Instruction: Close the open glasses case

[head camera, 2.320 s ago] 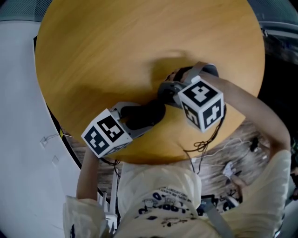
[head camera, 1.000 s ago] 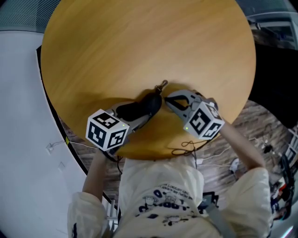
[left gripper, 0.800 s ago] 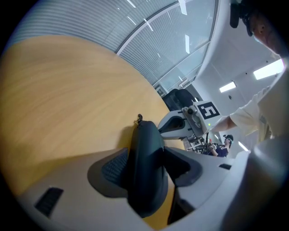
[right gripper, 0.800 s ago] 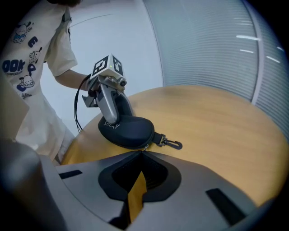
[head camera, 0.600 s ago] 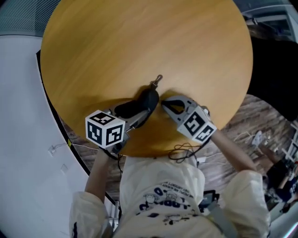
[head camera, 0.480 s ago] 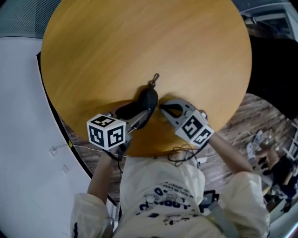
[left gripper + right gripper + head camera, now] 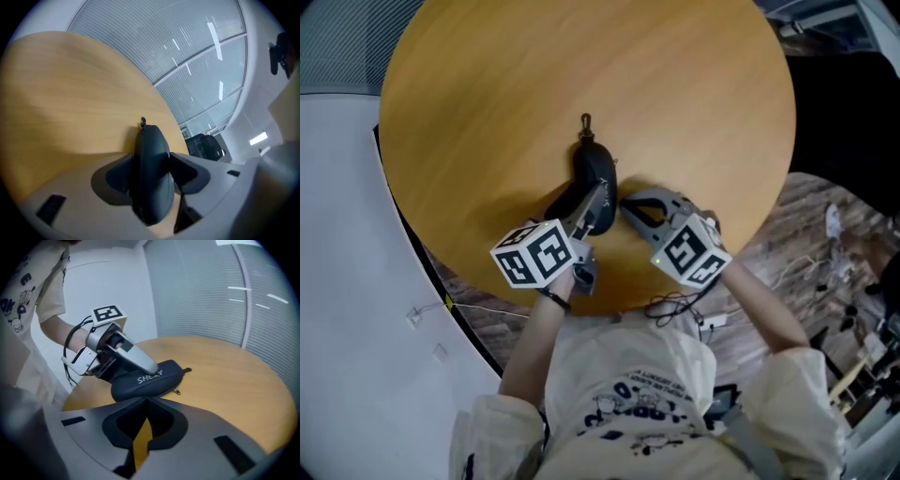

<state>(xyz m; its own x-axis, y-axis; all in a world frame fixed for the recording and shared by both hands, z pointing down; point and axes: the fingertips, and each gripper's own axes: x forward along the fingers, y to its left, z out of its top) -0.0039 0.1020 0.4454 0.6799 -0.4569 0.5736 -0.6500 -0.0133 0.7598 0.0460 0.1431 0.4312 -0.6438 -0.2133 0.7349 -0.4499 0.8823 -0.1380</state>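
A black zipped glasses case (image 7: 592, 180) lies on the round wooden table (image 7: 675, 75), its small clip (image 7: 585, 122) pointing away from me. My left gripper (image 7: 590, 210) is shut on the case's near half, a pad on either flank; in the left gripper view the case (image 7: 151, 178) fills the gap between the jaws. My right gripper (image 7: 623, 201) is shut and holds nothing, its tips just right of the case. In the right gripper view its closed tips (image 7: 146, 401) sit just short of the case (image 7: 147, 378), and one left finger (image 7: 136, 359) lies along the top of the case.
The table's near edge (image 7: 609, 305) runs just in front of my body. Cables (image 7: 680, 305) hang off it onto the wood floor at the right. A black chair (image 7: 206, 146) stands beyond the far rim, by a glass wall with blinds.
The case has swung from slanting up to the right to pointing straight away, with my left gripper rolling with it. The right gripper has stayed shut beside the case.
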